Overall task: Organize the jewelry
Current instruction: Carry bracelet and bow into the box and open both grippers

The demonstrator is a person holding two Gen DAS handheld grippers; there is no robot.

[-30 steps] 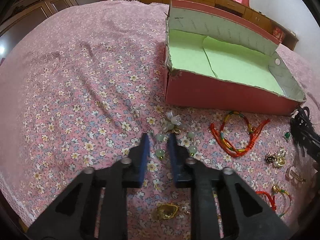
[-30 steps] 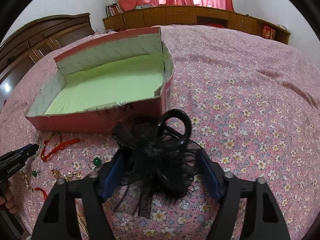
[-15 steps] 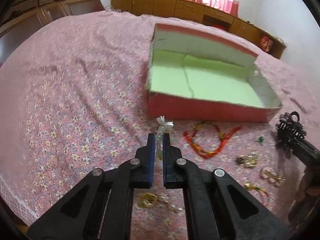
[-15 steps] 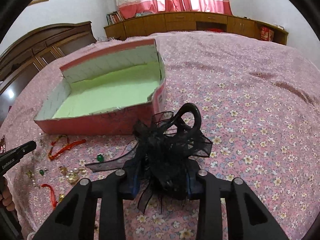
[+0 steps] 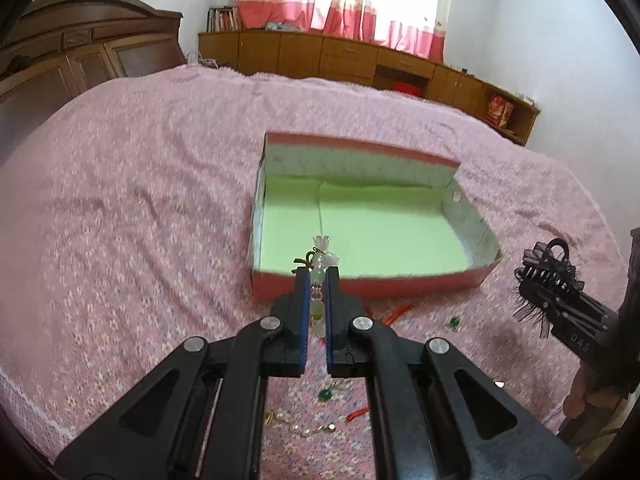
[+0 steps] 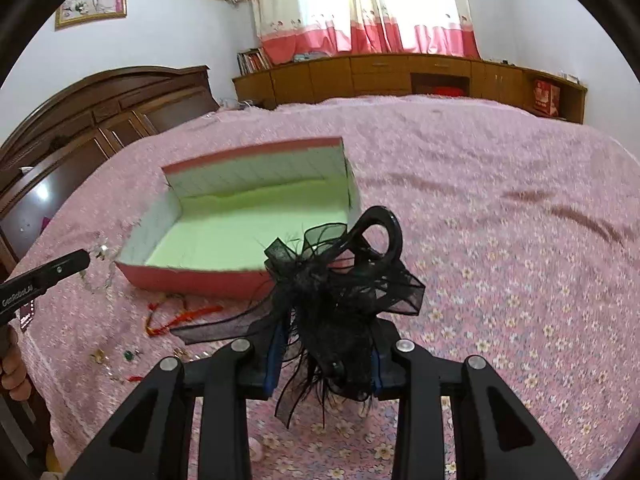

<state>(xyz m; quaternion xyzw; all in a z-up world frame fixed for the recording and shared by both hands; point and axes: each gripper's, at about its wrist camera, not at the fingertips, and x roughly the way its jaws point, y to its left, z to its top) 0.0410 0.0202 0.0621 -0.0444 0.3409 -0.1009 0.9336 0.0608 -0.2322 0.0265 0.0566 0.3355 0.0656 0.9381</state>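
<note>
A red box (image 5: 472, 280) with a pale green floor lies open on the pink floral bedspread; the right wrist view shows the box (image 6: 192, 278) too. My left gripper (image 5: 317, 276) is shut on a pale green bead bracelet (image 5: 319, 258) with a white flower charm, held in the air in front of the box's near wall. My right gripper (image 6: 322, 356) is shut on a black lace hair clip (image 6: 340, 280), also lifted, near the box's right corner. The hair clip (image 5: 548, 268) and right gripper appear at the right edge of the left wrist view.
Loose jewelry lies on the bedspread before the box: a red and yellow cord bracelet (image 6: 176, 316), a green stone (image 5: 454, 322), gold pieces (image 5: 296, 426). A dark wooden headboard (image 6: 100, 104) stands to the left, low cabinets (image 5: 360, 60) beyond the bed. A hand (image 6: 14, 372) holds the left gripper.
My left gripper closed on the bead bracelet and lifted it off the bedspread. My right gripper closed on the black hair clip and raised it too. Both views rose and tipped up.
</note>
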